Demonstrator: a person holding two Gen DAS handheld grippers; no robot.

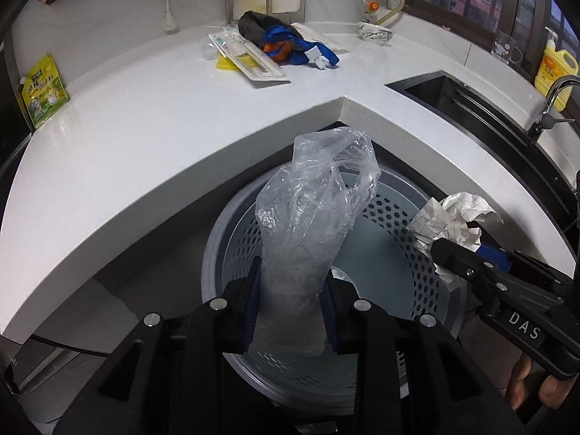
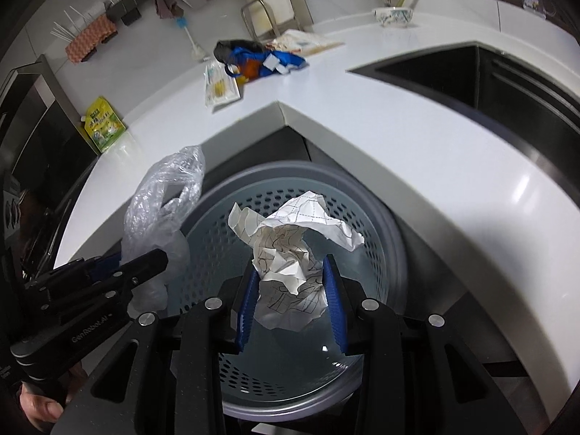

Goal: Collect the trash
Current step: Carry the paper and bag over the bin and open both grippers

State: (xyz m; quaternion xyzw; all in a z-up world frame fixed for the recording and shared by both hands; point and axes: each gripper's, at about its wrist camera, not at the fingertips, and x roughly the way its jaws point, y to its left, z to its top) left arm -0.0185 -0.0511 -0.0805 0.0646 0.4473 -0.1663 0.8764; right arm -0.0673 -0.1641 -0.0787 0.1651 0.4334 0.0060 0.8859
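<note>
Plastic bag (image 1: 311, 224) pinched in the left gripper (image 1: 291, 304), crumpled paper (image 2: 290, 253) pinched in the right gripper (image 2: 291, 297), both over the bin (image 2: 384, 224); next, probably, spread both fingers.

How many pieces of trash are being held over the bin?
2. A clear plastic bag sits in the left gripper, and a crumpled paper in the right gripper, both above the gray bin.
</note>
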